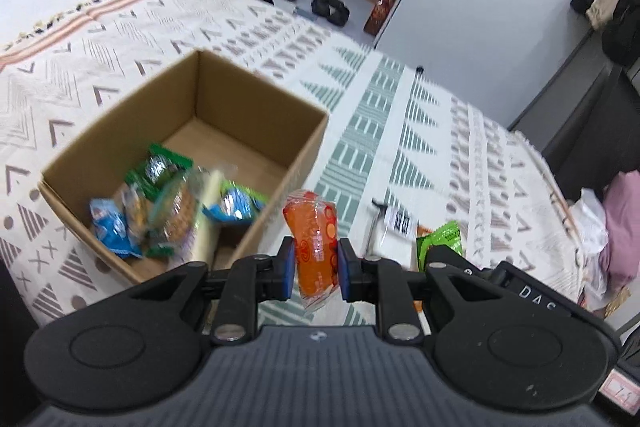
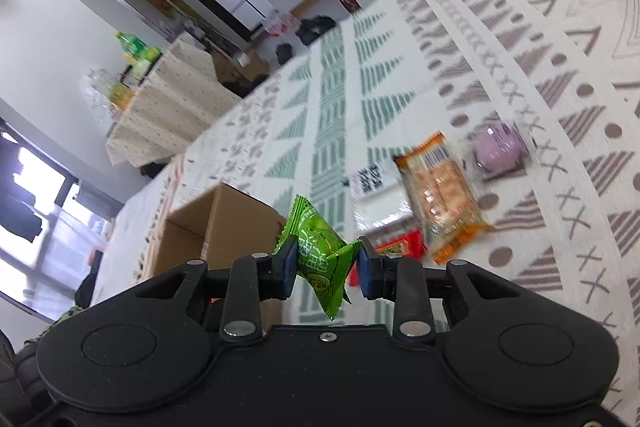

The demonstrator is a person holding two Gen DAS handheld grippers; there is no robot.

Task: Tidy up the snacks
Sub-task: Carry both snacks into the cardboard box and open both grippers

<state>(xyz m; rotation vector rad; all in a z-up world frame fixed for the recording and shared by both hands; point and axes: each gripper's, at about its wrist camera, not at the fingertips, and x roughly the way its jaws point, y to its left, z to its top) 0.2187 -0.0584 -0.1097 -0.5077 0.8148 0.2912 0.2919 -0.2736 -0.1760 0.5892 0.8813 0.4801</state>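
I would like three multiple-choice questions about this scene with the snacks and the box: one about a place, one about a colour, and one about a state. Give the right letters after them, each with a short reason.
1. Where does the cardboard box stand?
A. on the patterned bedspread
B. on a wooden chair
C. on the floor

2. What colour is the snack held by the left gripper?
A. purple
B. orange
C. white

3. What is the state of the right gripper?
A. open and holding nothing
B. lying inside the box
C. shut on a green candy

Answers:
1 A: the bedspread's pattern surrounds the box on all sides.
2 B: an orange snack sits between the blue pads.
3 C: both fingers press on the green wrapper.
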